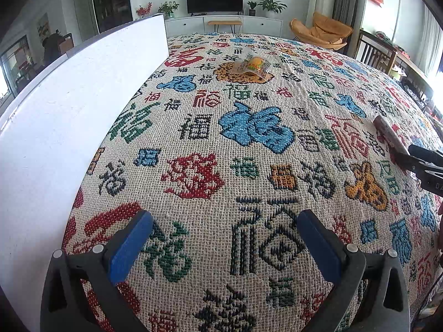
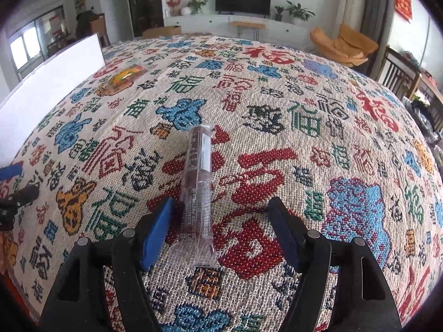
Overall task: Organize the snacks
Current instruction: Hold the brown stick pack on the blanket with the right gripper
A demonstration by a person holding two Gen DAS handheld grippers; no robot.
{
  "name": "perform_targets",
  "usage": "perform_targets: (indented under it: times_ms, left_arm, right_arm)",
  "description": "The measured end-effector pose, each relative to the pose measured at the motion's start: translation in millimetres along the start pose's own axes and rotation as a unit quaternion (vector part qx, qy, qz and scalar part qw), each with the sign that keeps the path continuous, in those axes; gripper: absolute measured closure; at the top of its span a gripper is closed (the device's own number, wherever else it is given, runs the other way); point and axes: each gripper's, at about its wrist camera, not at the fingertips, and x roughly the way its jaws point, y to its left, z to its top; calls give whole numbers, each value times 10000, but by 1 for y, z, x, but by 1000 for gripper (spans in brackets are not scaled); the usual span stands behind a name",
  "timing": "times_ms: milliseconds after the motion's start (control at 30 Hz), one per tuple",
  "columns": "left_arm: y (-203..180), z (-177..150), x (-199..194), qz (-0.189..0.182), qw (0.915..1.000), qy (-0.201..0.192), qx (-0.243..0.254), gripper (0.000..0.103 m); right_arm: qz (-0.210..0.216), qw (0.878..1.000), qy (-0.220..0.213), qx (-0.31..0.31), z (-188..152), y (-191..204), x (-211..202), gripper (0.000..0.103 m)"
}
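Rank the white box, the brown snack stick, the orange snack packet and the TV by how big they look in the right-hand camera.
1. White box, largest.
2. Brown snack stick: it lies right in front of the open right tool, so nearness inflates it.
3. TV.
4. Orange snack packet, looks smallest, though not far off the distant TV.

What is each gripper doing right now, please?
Left gripper: open, holding nothing.
Right gripper: open around the brown snack stick, not yet closed on it.
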Motion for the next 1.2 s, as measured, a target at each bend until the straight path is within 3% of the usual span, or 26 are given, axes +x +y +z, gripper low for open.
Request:
perform_targets:
  times_ms: [1200]
  left_arm:
    - [0,-1,-1,-38,10000,43,-3,0]
  right_arm:
    - [17,10000,-2,14,0,0,0,26]
